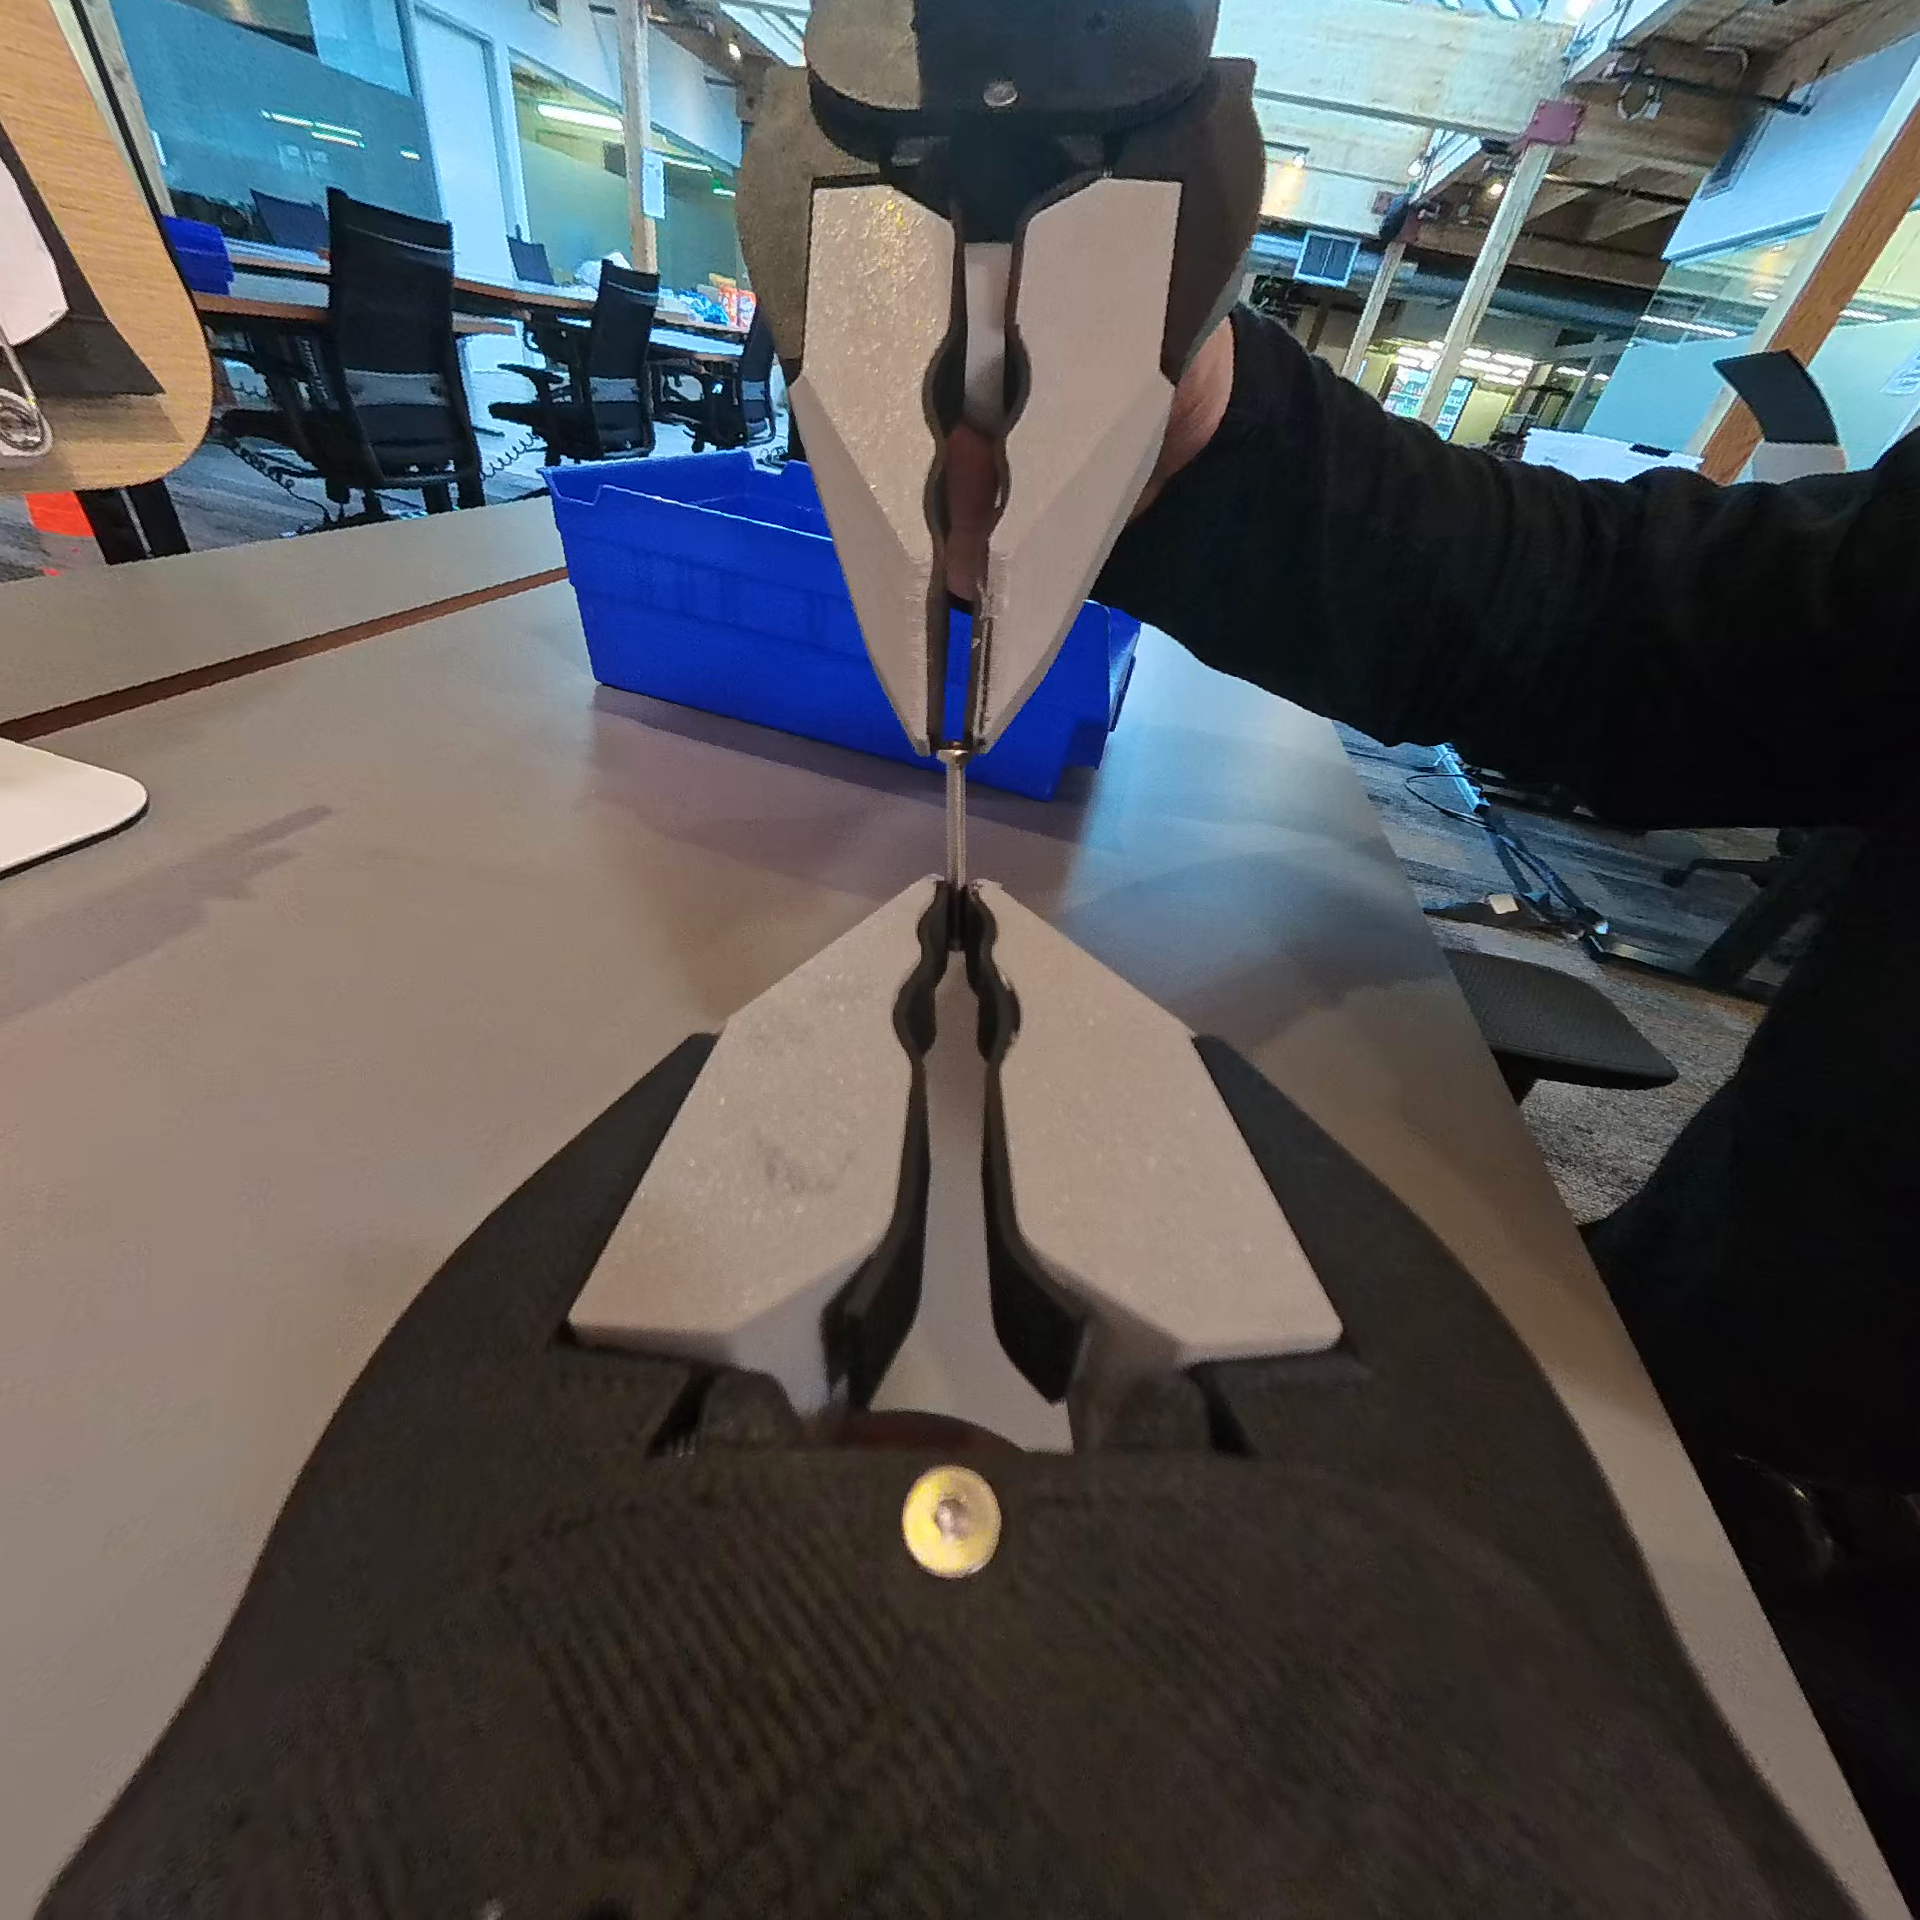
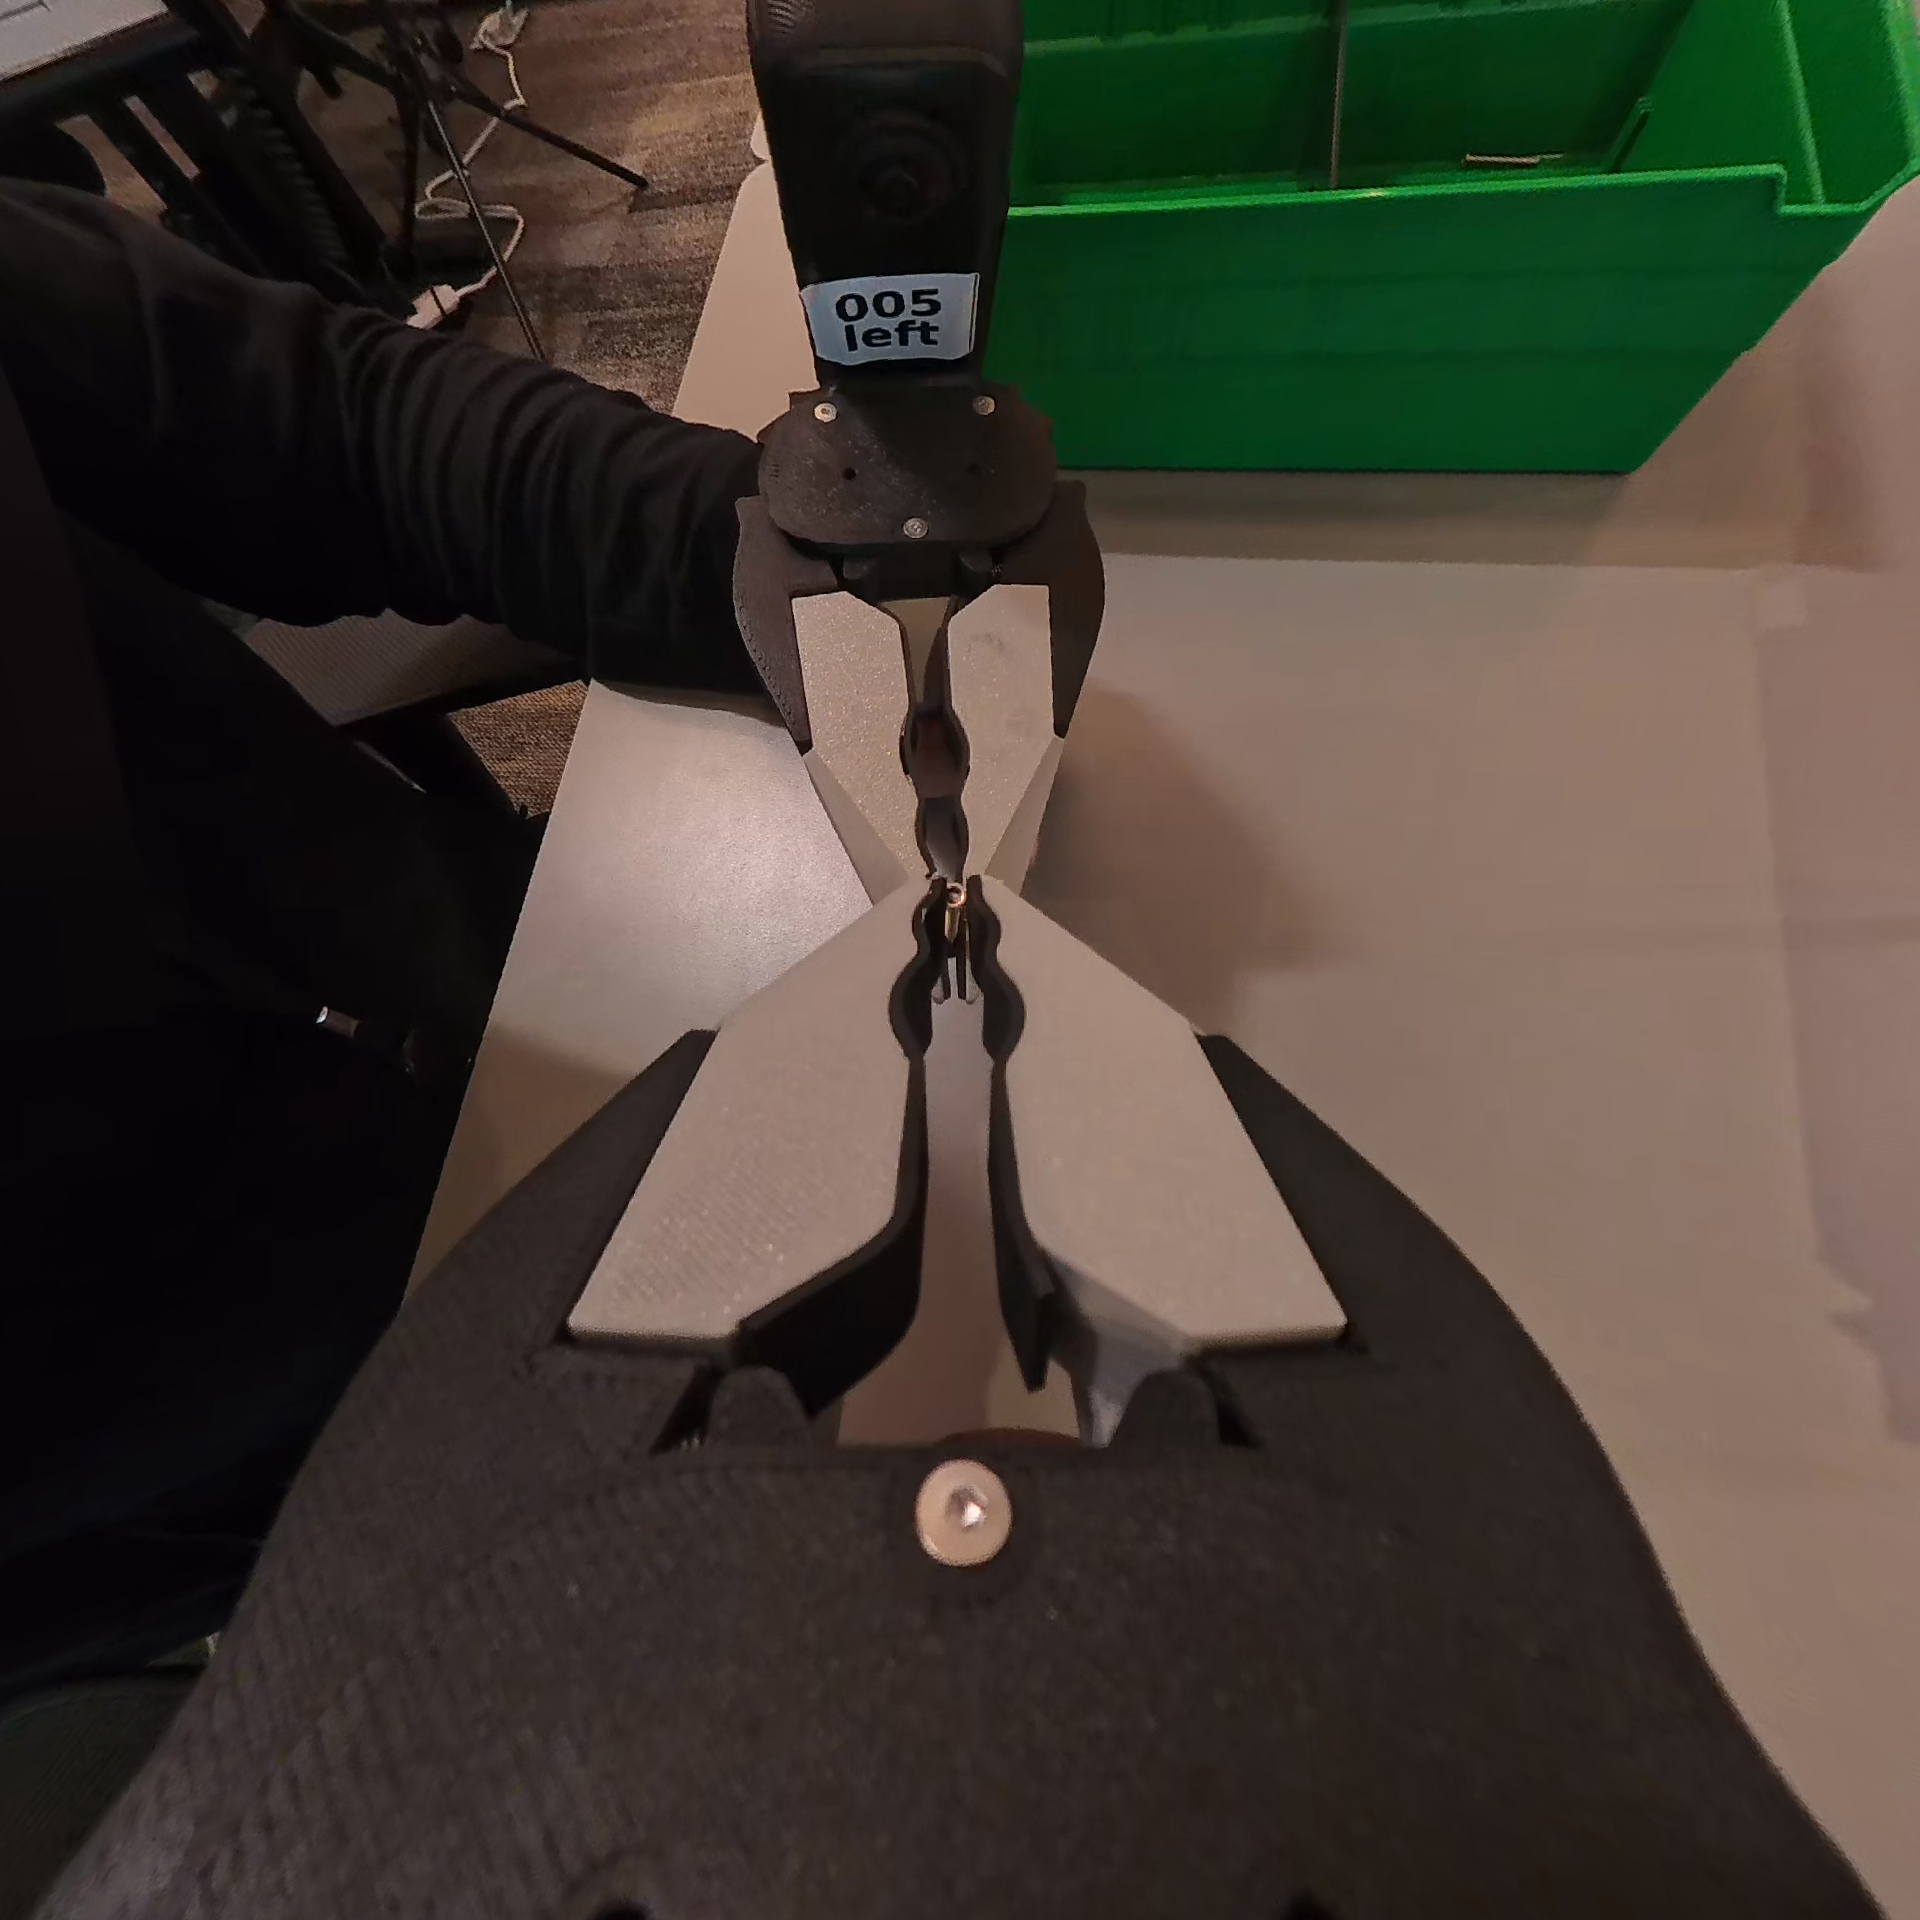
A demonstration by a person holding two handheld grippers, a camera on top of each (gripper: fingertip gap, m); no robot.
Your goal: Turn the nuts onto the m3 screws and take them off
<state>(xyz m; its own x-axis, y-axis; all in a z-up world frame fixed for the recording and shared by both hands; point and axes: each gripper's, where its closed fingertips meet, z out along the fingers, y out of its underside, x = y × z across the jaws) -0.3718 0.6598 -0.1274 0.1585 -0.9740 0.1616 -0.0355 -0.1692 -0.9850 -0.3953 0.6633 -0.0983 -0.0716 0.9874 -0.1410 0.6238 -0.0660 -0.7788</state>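
Observation:
In the left wrist view my left gripper (image 1: 956, 889) is shut on a thin metal M3 screw (image 1: 956, 821), which points straight ahead above the grey table (image 1: 364, 935). My right gripper (image 1: 954, 744) faces it tip to tip and is shut on a small nut (image 1: 954, 752) at the screw's far end. In the right wrist view my right gripper (image 2: 954, 896) pinches the nut (image 2: 954, 889), and the left gripper (image 2: 941, 871) meets it head-on. A short piece of the screw (image 2: 951, 923) shows between the right gripper's pads.
A blue bin (image 1: 727, 613) stands on the table behind the right gripper. A green bin (image 2: 1403, 312) stands behind the left gripper. A white flat base (image 1: 52, 805) lies at the far left. The person's black sleeves (image 1: 1507, 582) reach in from the table's side edge. Left and right tips are no more than a few centimetres apart.

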